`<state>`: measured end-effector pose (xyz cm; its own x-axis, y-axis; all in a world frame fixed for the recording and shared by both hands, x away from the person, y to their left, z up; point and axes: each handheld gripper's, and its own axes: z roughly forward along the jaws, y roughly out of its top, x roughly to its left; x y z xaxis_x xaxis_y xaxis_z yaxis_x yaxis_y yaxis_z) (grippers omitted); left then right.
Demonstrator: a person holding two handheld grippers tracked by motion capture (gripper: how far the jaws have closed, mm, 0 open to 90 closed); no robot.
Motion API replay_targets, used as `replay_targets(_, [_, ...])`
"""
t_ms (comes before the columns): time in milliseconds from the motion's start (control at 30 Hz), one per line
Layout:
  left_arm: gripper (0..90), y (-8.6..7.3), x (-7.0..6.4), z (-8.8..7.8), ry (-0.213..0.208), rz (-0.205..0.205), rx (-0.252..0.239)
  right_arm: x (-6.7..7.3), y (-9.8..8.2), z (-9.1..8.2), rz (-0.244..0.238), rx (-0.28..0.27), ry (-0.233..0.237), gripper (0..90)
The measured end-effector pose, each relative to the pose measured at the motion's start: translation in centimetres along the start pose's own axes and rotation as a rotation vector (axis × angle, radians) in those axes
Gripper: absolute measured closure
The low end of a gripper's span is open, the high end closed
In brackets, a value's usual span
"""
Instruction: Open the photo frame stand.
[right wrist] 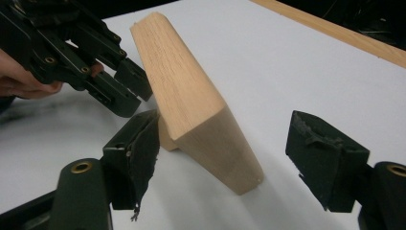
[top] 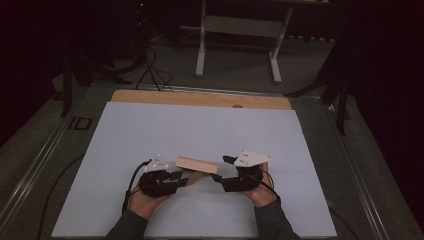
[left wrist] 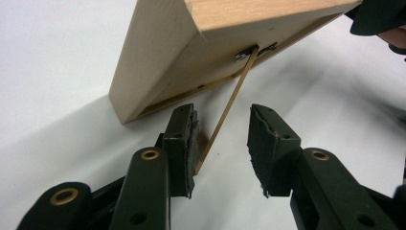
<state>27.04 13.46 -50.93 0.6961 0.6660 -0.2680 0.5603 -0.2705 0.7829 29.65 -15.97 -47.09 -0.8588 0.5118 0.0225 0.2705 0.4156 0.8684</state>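
Frame: a wooden picture frame (top: 196,164) is leaning tilted on the white tabletop (top: 200,130) near the person's edge, sitting between both grippers.
Stand: its thin fold-out stand leg (left wrist: 225,112) is propping it up from the back, foot touching the table.
Left gripper: the left gripper (left wrist: 221,143) is gaping half-open around that leg, one pad right by it, not really pinching.
Right gripper: the right gripper (right wrist: 222,158) is hanging wide, jaws straddling the frame's near end, pads off the wood.
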Motion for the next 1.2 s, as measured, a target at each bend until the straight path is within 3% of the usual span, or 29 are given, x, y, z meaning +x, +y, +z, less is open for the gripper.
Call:
replay_targets(433, [63.0, 0.1, -0.2, -0.2, 0.021, 0.031, -0.011, -0.3, 0.4, -0.8, 0.018, -0.042, 0.004, 29.1])
replay_targets(833, [63.4, 0.2, -0.2, -0.3, 0.024, 0.036, -0.014, -0.4, 0.9, -1.5, 0.039, -0.077, -0.024, 15.7])
replay_targets(1033, [63.4, 0.2, -0.2, -0.4, 0.02, 0.033, -0.018, -0.6, 0.8, -1.6, 0.065, -0.06, -0.09, 21.7])
replay_targets(1200, [63.3, 0.2, -0.2, -0.4, 0.023, 0.037, -0.016, -1.0, 0.7, -1.9, 0.081, -0.084, -0.104, 29.5])
